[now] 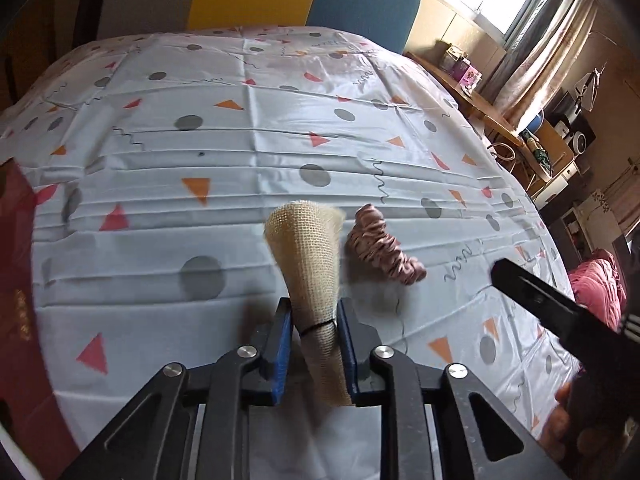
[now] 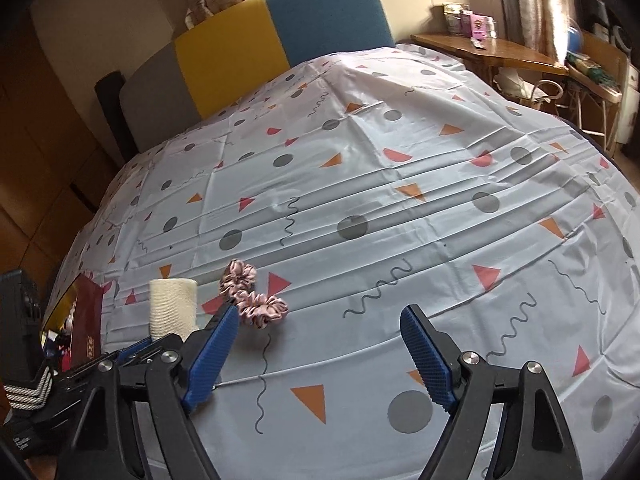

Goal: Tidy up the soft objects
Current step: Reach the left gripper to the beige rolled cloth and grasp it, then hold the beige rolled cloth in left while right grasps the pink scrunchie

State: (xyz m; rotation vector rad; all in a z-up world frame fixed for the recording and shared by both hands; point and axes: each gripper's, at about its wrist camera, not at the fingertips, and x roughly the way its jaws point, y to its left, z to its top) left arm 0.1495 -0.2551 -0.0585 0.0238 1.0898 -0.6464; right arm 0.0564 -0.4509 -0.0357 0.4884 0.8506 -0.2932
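Note:
My left gripper (image 1: 314, 310) is shut on a rolled piece of beige burlap (image 1: 308, 248) tied with a thin black band; its blue pads press on the roll's lower part. The roll sticks up and flares at the top. Just right of it, a pink striped scrunchie (image 1: 380, 250) lies on the tablecloth (image 1: 200, 140). In the right wrist view my right gripper (image 2: 320, 312) stands open above the cloth with nothing between its fingers. The scrunchie (image 2: 252, 298) lies just beyond its left fingertip, and the burlap roll (image 2: 173, 304) is further left.
A dark red box (image 2: 86, 320) sits at the table's left edge. Grey, yellow and blue chair backs (image 2: 320, 12) stand behind the table. A wooden side table (image 2: 480, 52) with small boxes is at the back right. A black finger (image 1: 532, 292) of the right gripper reaches in from the right.

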